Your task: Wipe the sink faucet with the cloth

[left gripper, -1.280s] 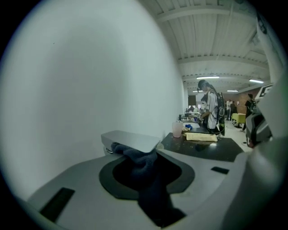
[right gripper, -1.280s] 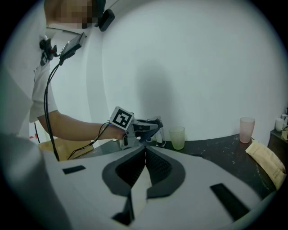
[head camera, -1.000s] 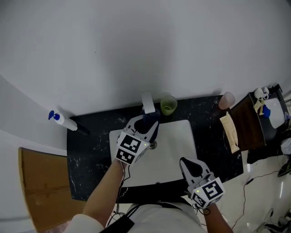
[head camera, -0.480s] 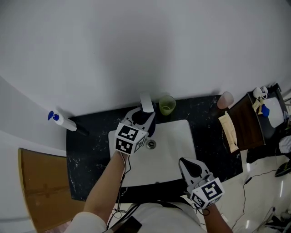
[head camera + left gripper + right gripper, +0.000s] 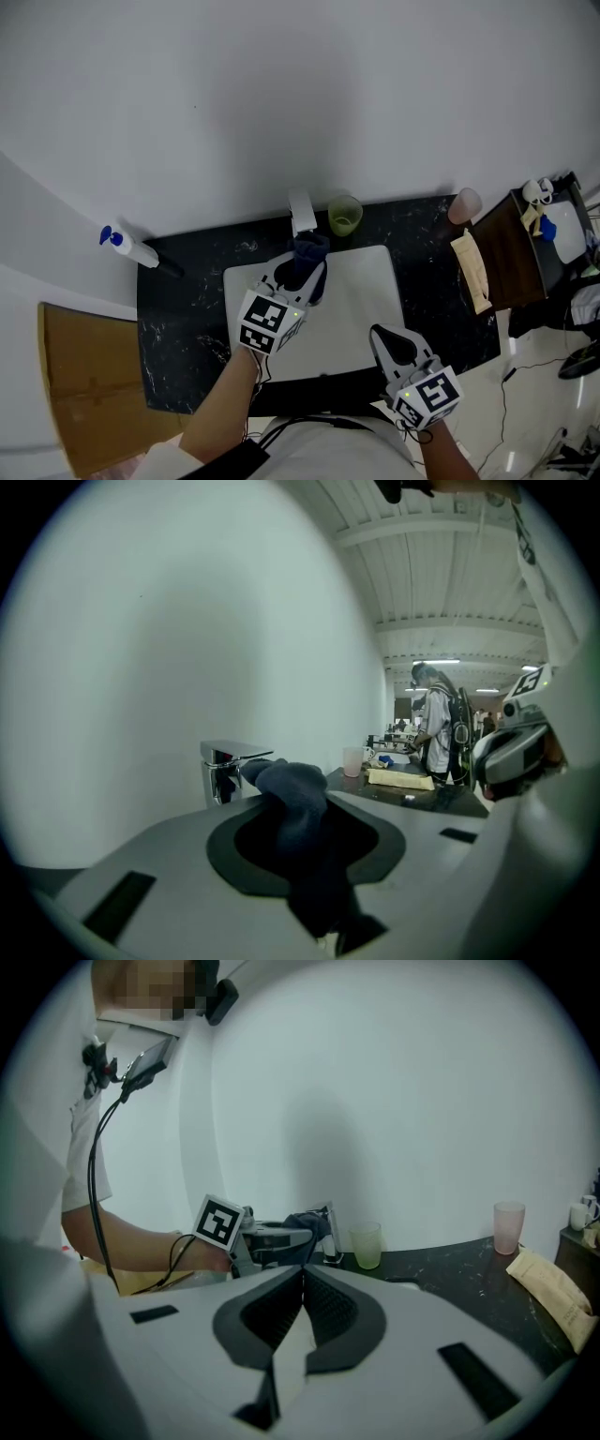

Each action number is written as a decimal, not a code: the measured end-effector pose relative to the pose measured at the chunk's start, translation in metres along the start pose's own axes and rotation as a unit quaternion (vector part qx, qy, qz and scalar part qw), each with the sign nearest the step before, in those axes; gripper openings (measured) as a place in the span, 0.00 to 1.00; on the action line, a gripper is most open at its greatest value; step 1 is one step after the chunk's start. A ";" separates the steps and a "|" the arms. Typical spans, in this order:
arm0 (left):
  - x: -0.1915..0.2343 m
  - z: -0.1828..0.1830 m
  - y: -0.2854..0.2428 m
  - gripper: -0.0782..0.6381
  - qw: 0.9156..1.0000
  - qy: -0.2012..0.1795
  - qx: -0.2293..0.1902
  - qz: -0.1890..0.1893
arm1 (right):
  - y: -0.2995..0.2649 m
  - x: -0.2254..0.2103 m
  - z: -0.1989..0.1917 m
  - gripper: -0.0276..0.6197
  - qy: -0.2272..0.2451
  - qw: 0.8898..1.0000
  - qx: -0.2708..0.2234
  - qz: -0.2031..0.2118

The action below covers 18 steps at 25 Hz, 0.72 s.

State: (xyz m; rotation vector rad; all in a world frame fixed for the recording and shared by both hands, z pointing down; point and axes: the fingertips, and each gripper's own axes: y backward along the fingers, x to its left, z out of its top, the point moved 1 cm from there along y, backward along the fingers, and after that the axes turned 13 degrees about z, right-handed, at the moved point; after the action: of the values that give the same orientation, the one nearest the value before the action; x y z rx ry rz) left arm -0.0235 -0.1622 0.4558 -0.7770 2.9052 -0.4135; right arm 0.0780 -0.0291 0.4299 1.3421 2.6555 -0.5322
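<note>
The chrome faucet (image 5: 302, 214) stands at the back rim of the white sink (image 5: 370, 300). My left gripper (image 5: 302, 268) is shut on a dark blue cloth (image 5: 308, 251), which bulges out past the jaw tips just in front of the spout. In the left gripper view the cloth (image 5: 295, 808) fills the gap of the left gripper (image 5: 302, 832), and the faucet (image 5: 225, 767) shows close behind it. My right gripper (image 5: 390, 343) hovers over the sink's front right edge, shut and empty; in its own view the right gripper (image 5: 302, 1277) has its pads pressed together.
On the black counter (image 5: 187, 300) stand a spray bottle (image 5: 127, 248), a green cup (image 5: 346, 215) right of the faucet and a pink cup (image 5: 466, 204). A beige folded towel (image 5: 473, 272) lies at the right. A brown board (image 5: 80, 384) sits at the left.
The left gripper pushed the cloth up to the faucet, then drew back toward the sink's front, cloth still held. The right gripper stayed put.
</note>
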 end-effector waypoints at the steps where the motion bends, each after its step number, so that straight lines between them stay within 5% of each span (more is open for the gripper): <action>1: 0.001 -0.001 0.002 0.25 1.000 0.002 0.001 0.005 | 0.001 0.000 0.000 0.05 0.000 1.000 0.001 -0.001; 13: 0.057 0.010 -0.045 0.25 0.998 0.031 0.006 0.055 | 0.010 -0.008 0.000 0.05 -0.002 1.000 -0.001 -0.015; 18: 0.072 0.005 -0.033 0.25 0.991 0.096 -0.007 0.090 | 0.019 -0.011 -0.005 0.05 -0.007 1.000 0.001 -0.026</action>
State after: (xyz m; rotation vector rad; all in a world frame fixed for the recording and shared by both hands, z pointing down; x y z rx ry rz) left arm -0.0690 -0.2270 0.4586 -0.4957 3.1256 -0.4734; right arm 0.1001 -0.0251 0.4326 1.2679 2.6870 -0.5479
